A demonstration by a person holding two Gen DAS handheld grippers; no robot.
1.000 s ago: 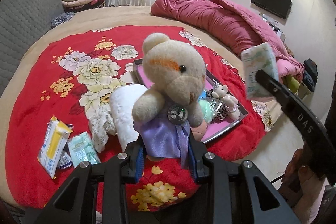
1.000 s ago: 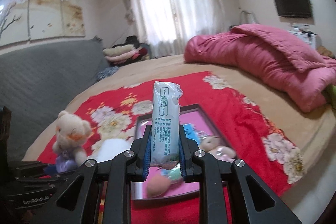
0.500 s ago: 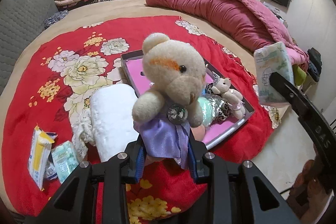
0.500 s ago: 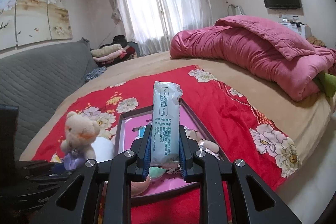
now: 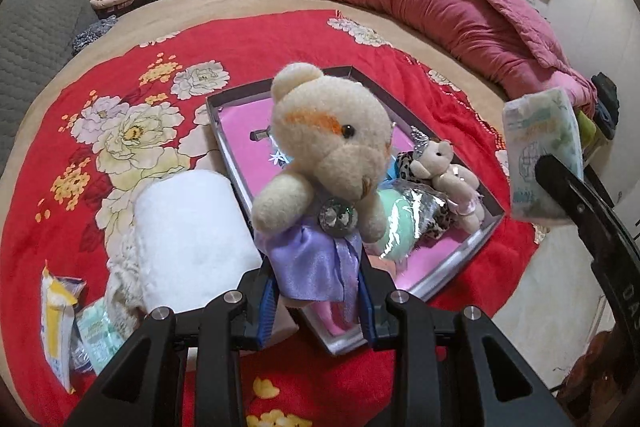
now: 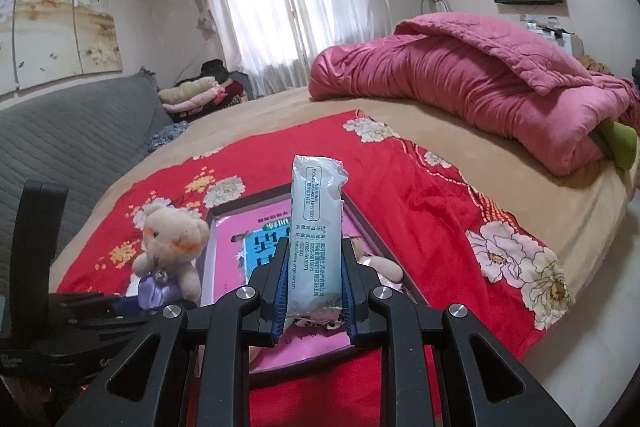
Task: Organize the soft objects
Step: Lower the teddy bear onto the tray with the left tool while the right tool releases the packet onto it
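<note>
Risk no. 1: the teddy bear point(image 5: 328, 163) is pinched only by its purple skirt, low down betw. the pads of the left gripper point(image 5: 316, 291); it is top-heavy, so a quick tilt could let it flop or slip out short of the tray point(image 5: 472, 255). Risk no. 2: the tissue pack point(image 6: 316, 227) is clamped at its lower end in the right gripper point(image 6: 314, 279) and stands tall above the jaws; soft wrap may crumple and slide. Risk no. 3: the tray's lower right part is already crowded w/ a small bear point(image 5: 444, 167) and a green wrapped item point(image 5: 396, 223), so a drop there could land on them or bounce over the rim. The two grippers are also near each other, so a bump is possible.

Positions: in the left wrist view the bear fills frame centre, directly above the jaws, w/ the tray behind and to the right. In the right wrist view the pack rises at centre, tray just behind it, bear at lower left. Both grippers are closed on their loads.
</note>
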